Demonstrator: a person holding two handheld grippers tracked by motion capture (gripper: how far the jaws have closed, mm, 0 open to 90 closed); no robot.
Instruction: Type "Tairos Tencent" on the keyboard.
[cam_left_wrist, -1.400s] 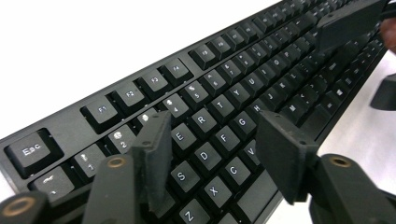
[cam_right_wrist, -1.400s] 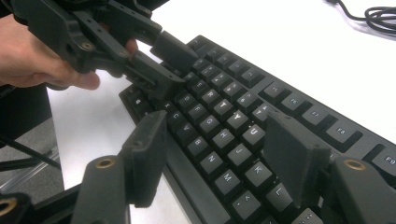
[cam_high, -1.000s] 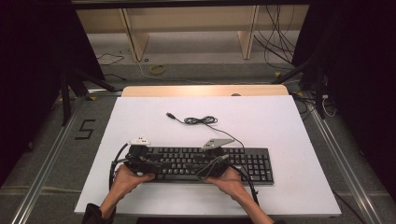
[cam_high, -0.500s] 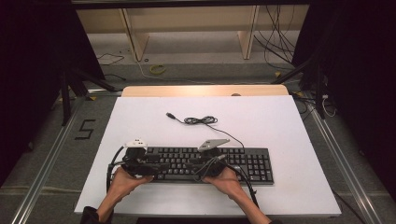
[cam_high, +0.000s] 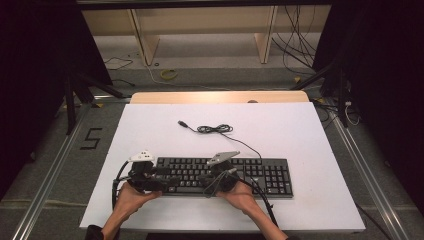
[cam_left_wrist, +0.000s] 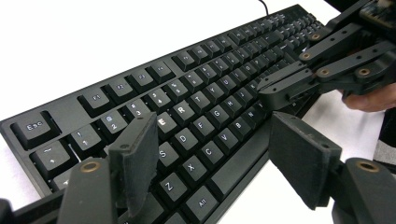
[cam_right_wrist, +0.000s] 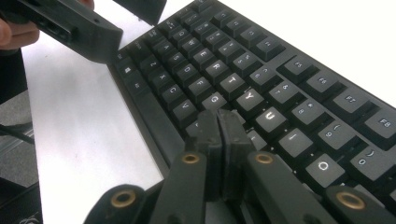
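A black keyboard (cam_high: 260, 175) lies near the table's front edge, its cable (cam_high: 215, 129) coiled behind it. My left gripper (cam_left_wrist: 217, 158) hovers over the keyboard's left end (cam_left_wrist: 187, 116) above the Z, X and C keys. Its jaws stand open and have just been opening a little, with only keys beneath them. My right gripper (cam_right_wrist: 219, 123) is shut, its jaws having just closed with nothing between them. Its tips sit low over the keys near G and H (cam_right_wrist: 215, 100). In the high view the left gripper (cam_high: 167, 179) and the right gripper (cam_high: 204, 179) point at each other.
The white table top (cam_high: 300, 125) extends behind and to the right of the keyboard. The cable's plug (cam_high: 182, 123) lies loose at mid table. A wooden strip (cam_high: 220, 97) runs along the far edge. Metal rails (cam_high: 55, 165) flank the table.
The right gripper has edged a little to the left over the keyboard. The left hand has hardly moved.
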